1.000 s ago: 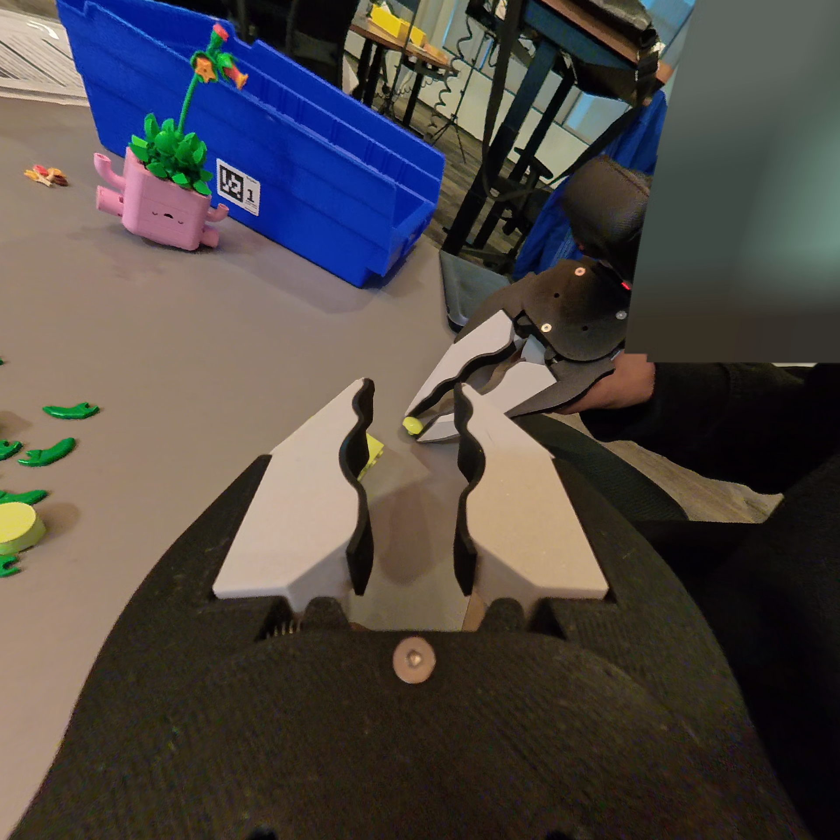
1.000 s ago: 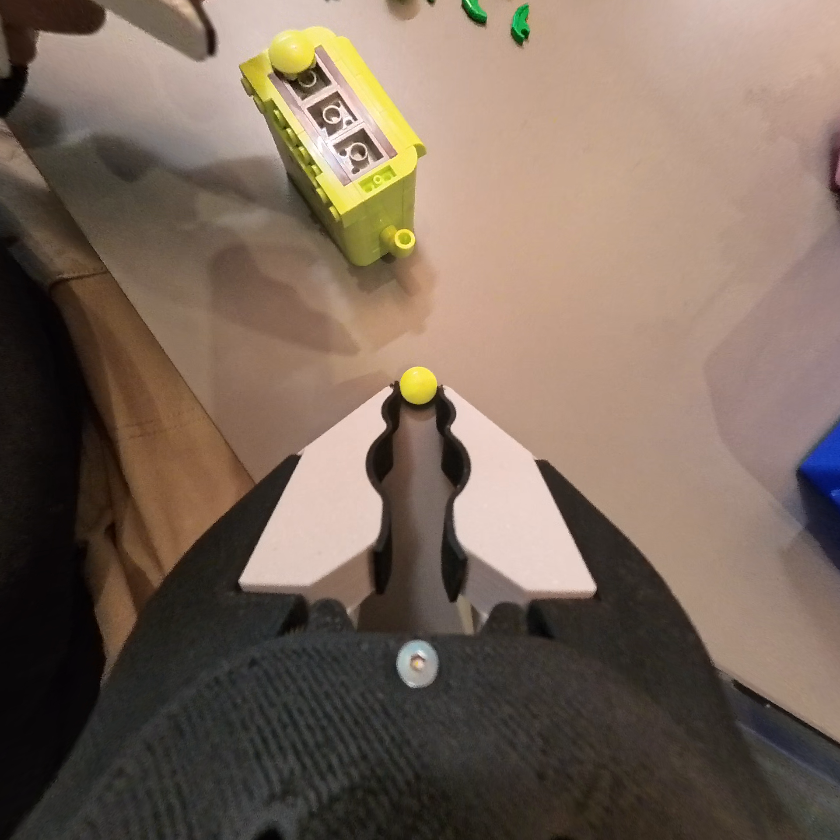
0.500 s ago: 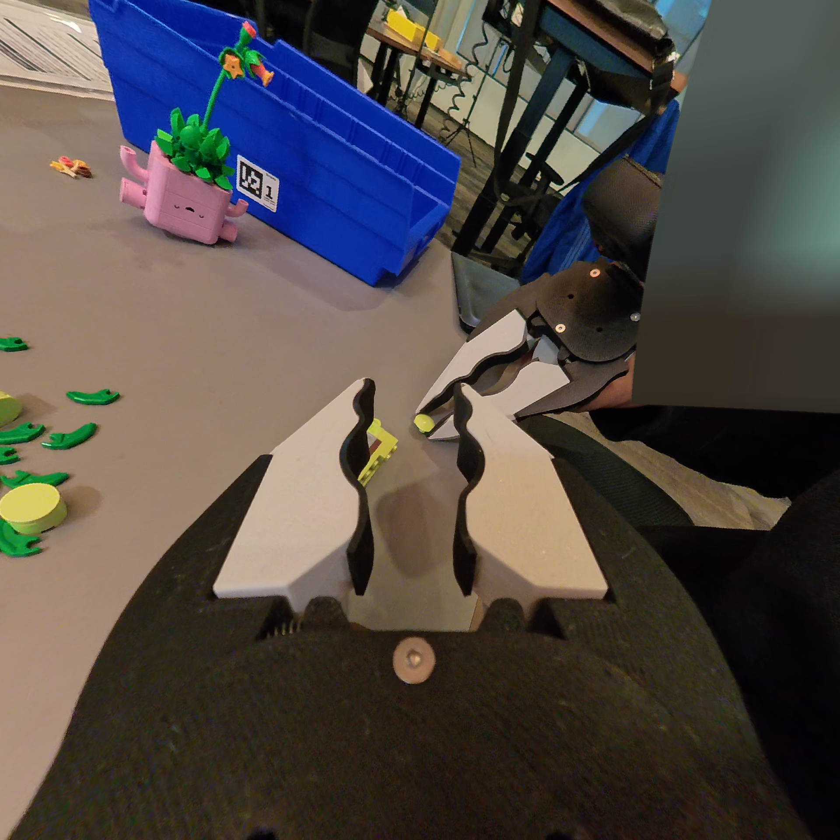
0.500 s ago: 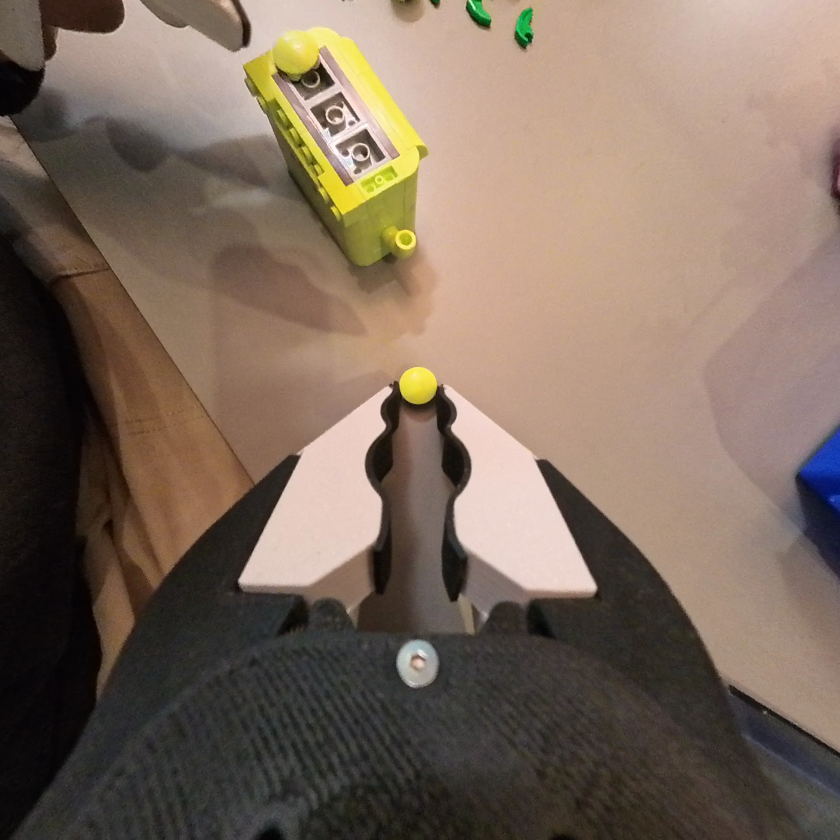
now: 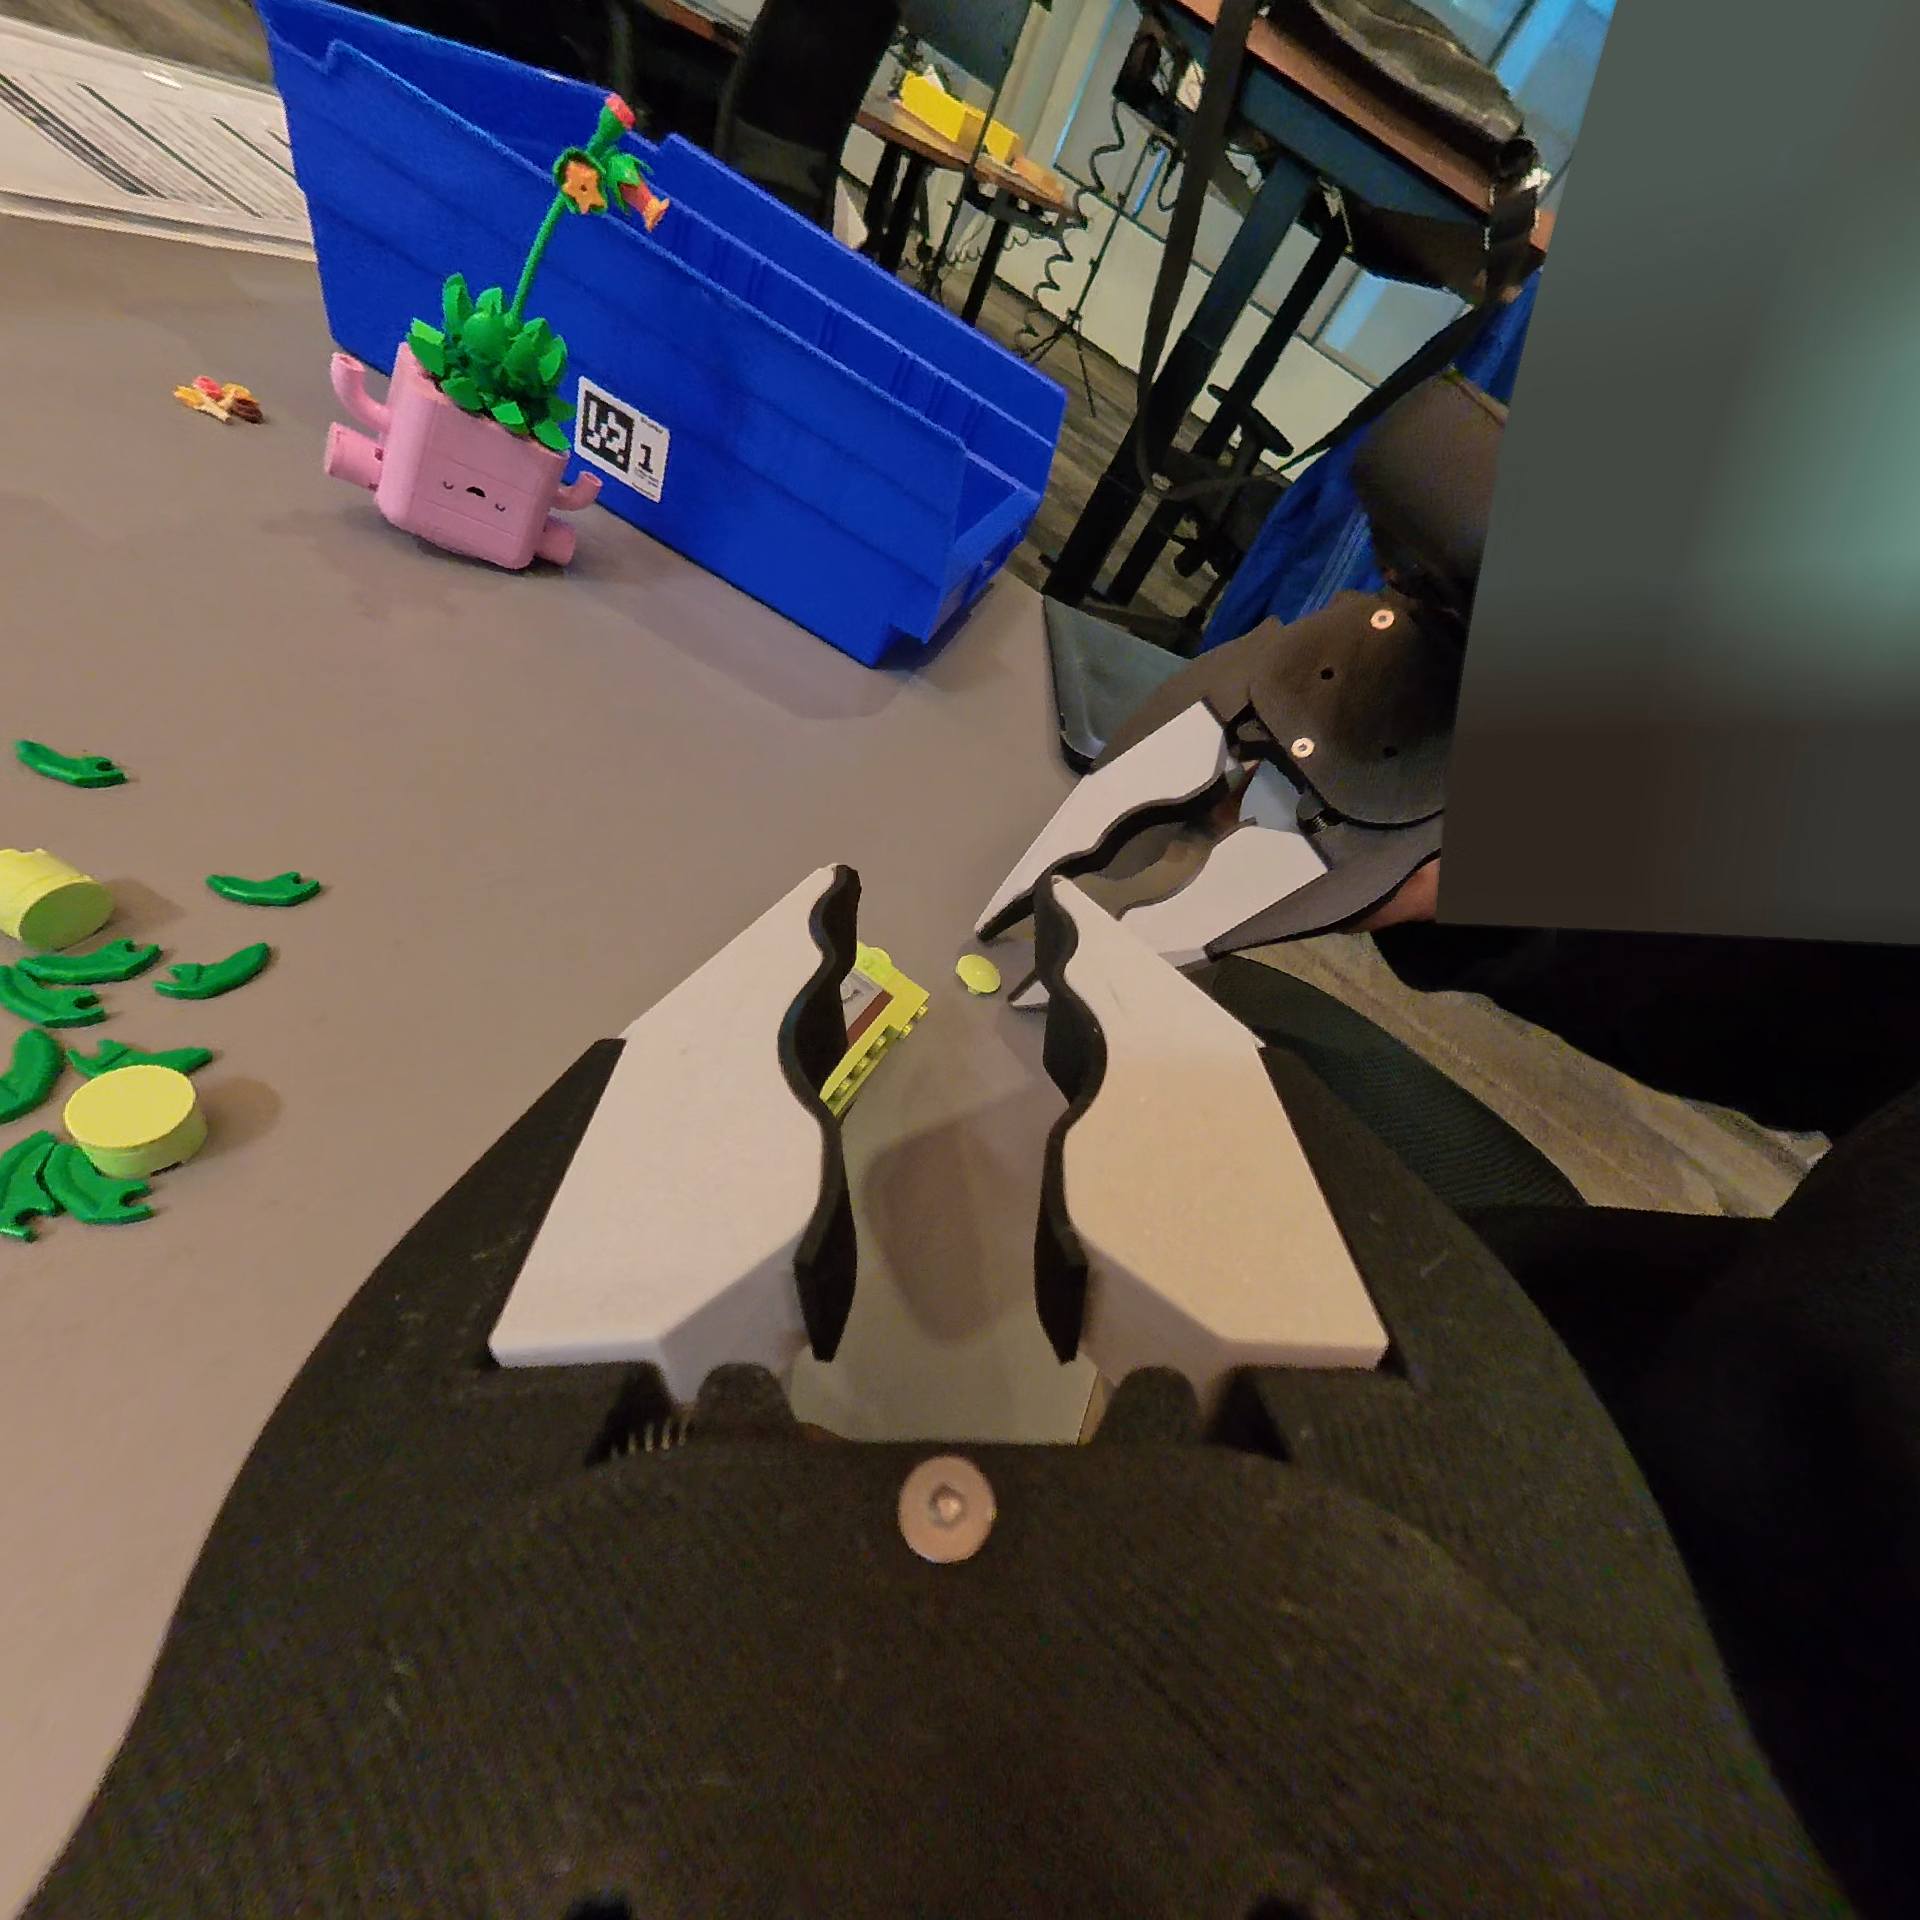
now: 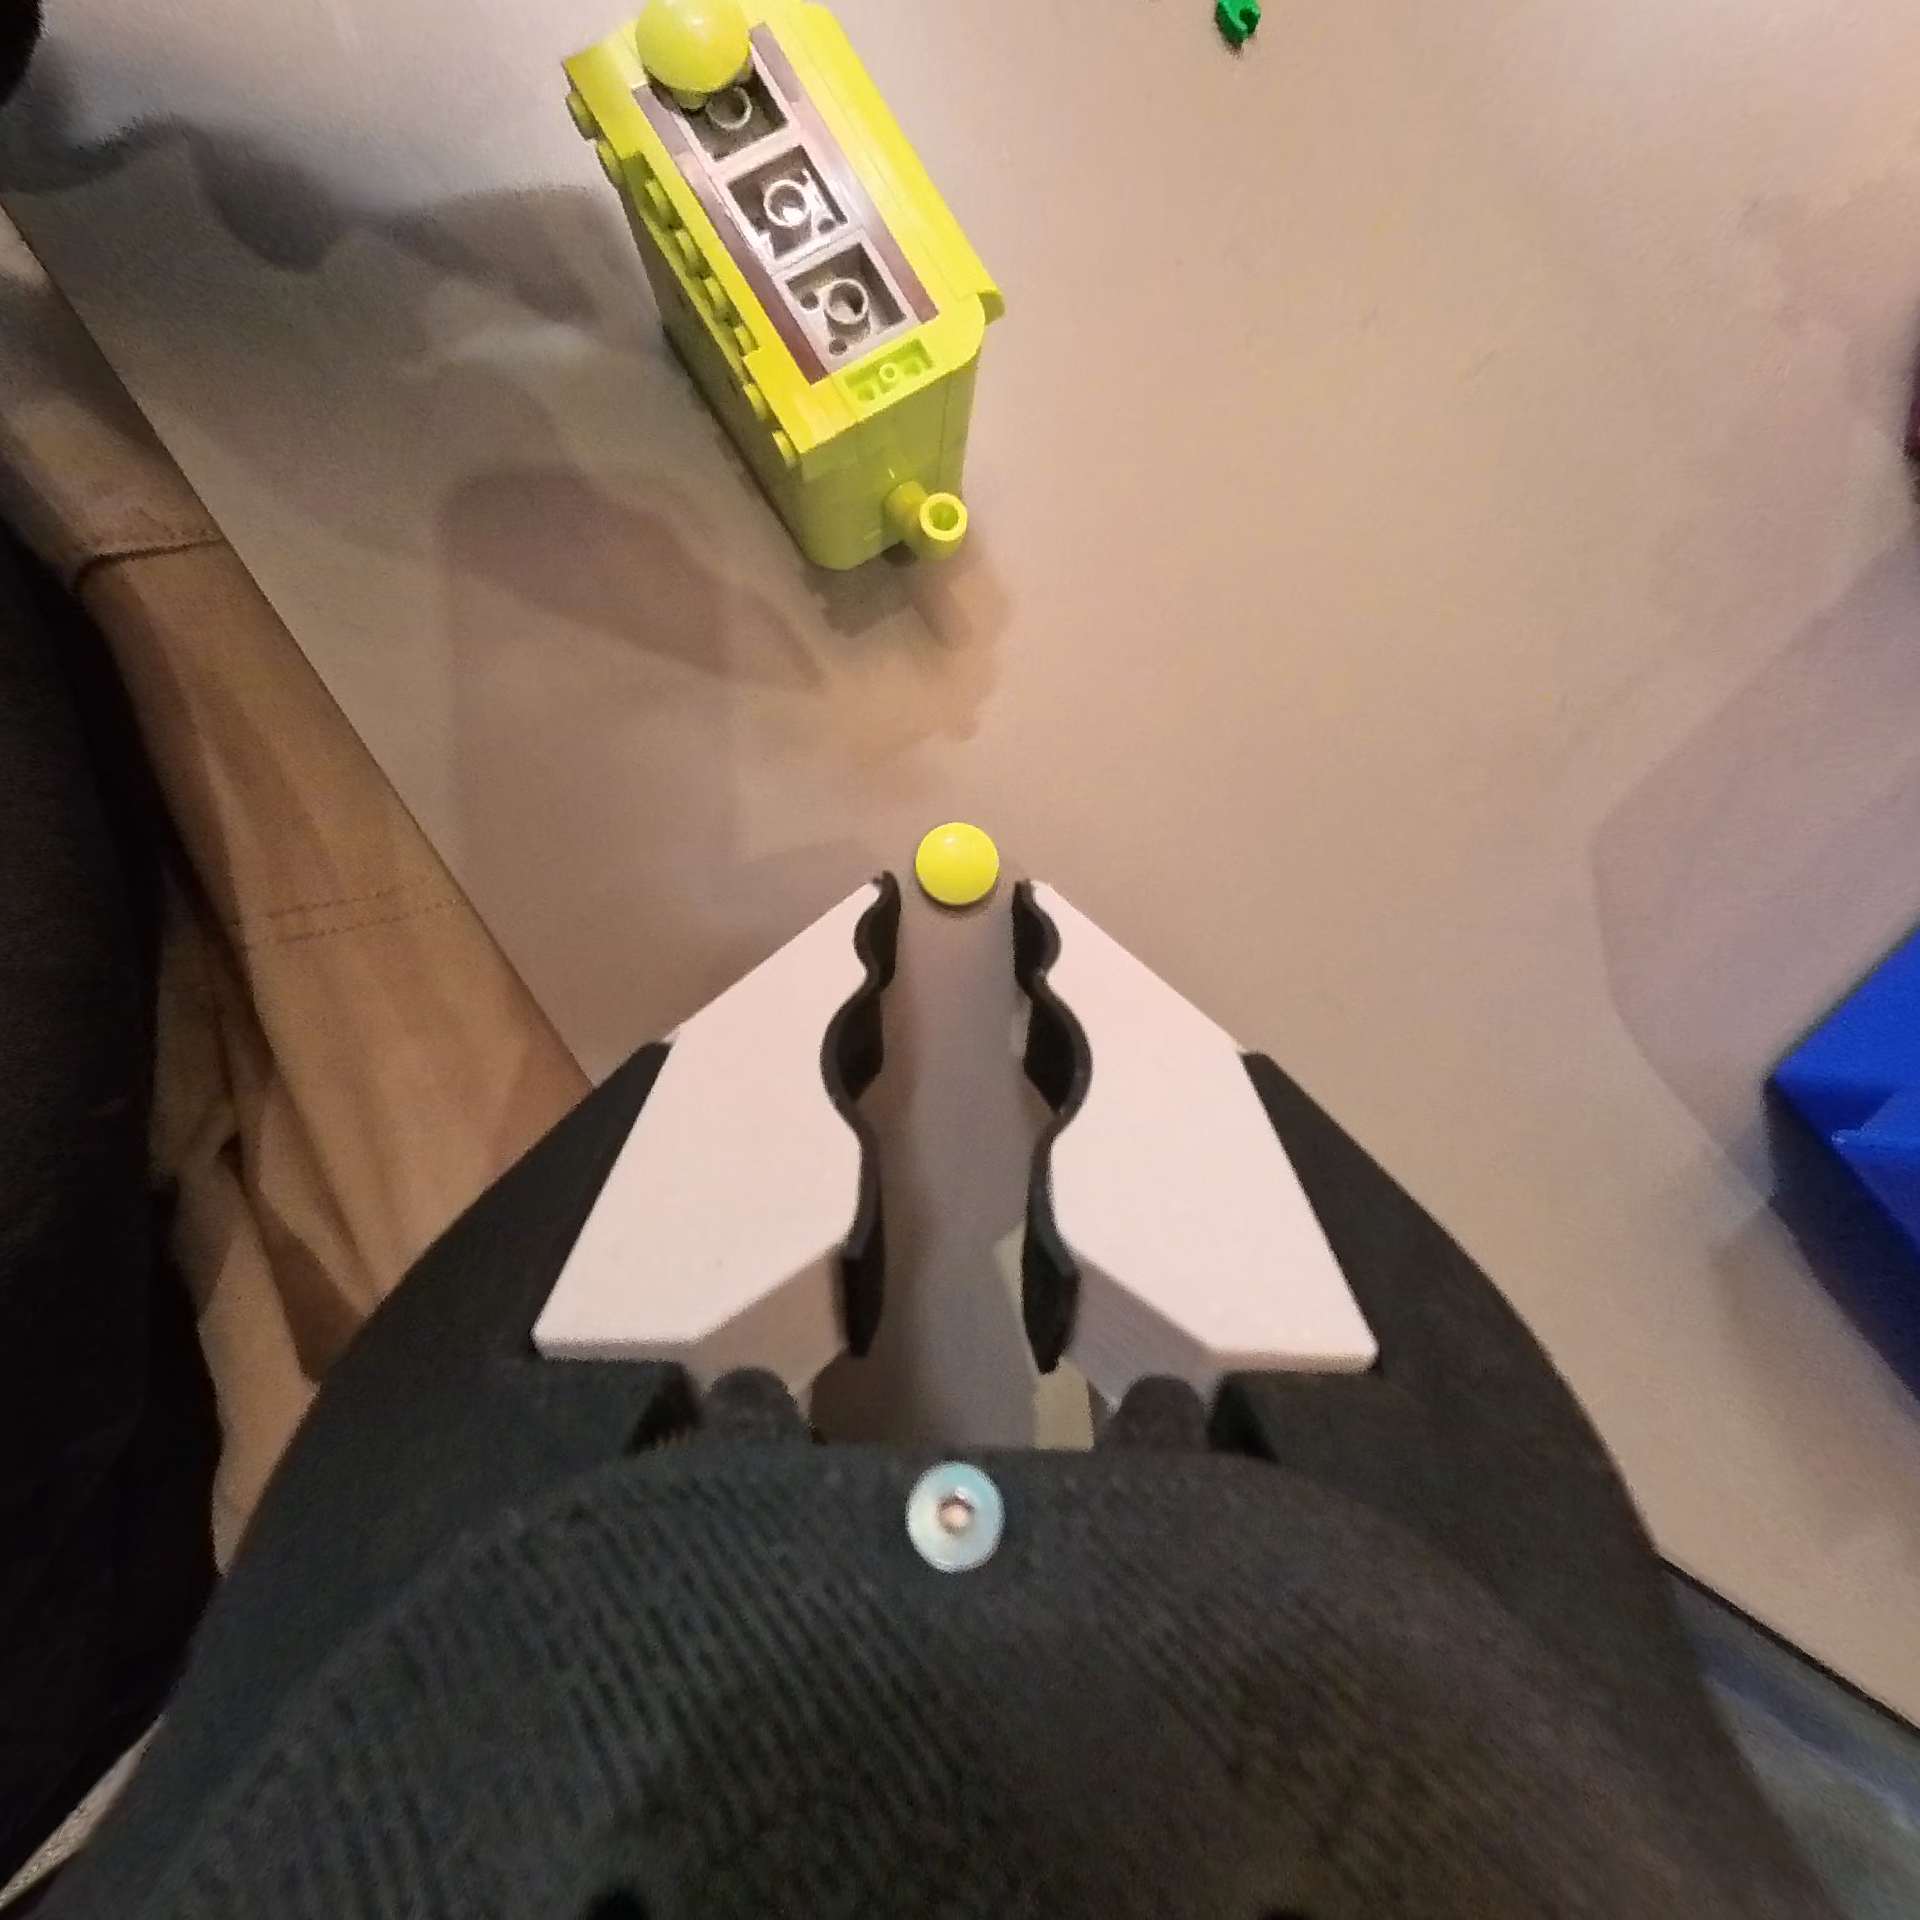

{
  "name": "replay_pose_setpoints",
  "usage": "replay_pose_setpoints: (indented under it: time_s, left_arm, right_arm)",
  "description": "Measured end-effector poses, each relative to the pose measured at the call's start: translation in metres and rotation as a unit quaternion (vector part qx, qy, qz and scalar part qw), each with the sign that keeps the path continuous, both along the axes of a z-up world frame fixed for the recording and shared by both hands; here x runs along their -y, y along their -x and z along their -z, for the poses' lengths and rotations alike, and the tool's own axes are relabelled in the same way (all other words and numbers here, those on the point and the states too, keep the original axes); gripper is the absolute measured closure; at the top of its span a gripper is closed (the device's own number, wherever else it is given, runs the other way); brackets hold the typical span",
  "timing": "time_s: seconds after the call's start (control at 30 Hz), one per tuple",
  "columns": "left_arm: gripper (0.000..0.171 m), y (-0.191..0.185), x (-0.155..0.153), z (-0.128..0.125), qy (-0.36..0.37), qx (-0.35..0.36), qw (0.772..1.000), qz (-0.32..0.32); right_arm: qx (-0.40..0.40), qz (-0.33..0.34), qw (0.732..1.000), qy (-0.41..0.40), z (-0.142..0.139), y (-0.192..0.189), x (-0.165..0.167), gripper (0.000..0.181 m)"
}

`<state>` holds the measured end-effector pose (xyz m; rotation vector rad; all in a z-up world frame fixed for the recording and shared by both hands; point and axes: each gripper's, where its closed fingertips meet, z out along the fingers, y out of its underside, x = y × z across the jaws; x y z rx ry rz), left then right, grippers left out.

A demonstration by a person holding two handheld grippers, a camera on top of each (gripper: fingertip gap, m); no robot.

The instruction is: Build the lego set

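Observation:
A lime lego box [image 6: 800,281] with three grey studded cells stands on the grey table [image 6: 1351,520]. A lime ball [image 6: 686,42] sits on its far end and a lime peg [image 6: 930,514] sticks out of its near end. My right gripper [image 6: 954,885] is slightly open. A small lime ball [image 6: 956,864] lies just ahead of its tips, free of the pads. My left gripper [image 5: 948,891] is open and empty, just above the box [image 5: 873,1013]. The small ball [image 5: 977,974] and the right gripper [image 5: 997,966] also show in the left wrist view.
A blue bin [image 5: 727,416] stands at the back, with a pink lego pot holding a green plant [image 5: 457,478] before it. Green leaf pieces [image 5: 62,997] and lime round pieces [image 5: 135,1122] lie at the left. The table edge and a person's lap [image 6: 260,831] are close on the left. About 6 cm separates my right fingertips from the lime peg [image 6: 930,514].
My right gripper has opened a little and let go of the small lime ball. My left gripper has drawn out of the right wrist view.

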<state>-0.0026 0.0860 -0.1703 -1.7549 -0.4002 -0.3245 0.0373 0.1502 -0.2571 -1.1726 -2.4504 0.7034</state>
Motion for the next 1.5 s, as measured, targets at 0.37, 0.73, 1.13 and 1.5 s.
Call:
replay_pose_setpoints:
  time_s: [0.37, 0.73, 1.13, 1.5]
  left_arm:
    - [0.141, 0.004, 0.007, -0.001, -0.009, -0.002, 1.0, -0.013]
    - [0.144, 0.017, 0.019, -0.003, -0.018, -0.001, 1.0, -0.021]
    - [0.144, 0.022, 0.023, -0.002, -0.017, -0.001, 1.0, -0.026]
    - [0.144, 0.025, 0.024, -0.001, -0.014, -0.005, 0.999, -0.029]
  right_arm:
    - [-0.001, -0.028, 0.998, 0.053, -0.01, 0.005, 0.005, 0.161]
    - [0.021, -0.035, 0.999, 0.027, 0.0, 0.005, 0.004, 0.163]
    - [0.035, -0.043, 0.998, 0.028, 0.002, 0.004, 0.006, 0.167]
    - [0.008, -0.06, 0.997, 0.04, -0.011, 0.007, 0.013, 0.168]
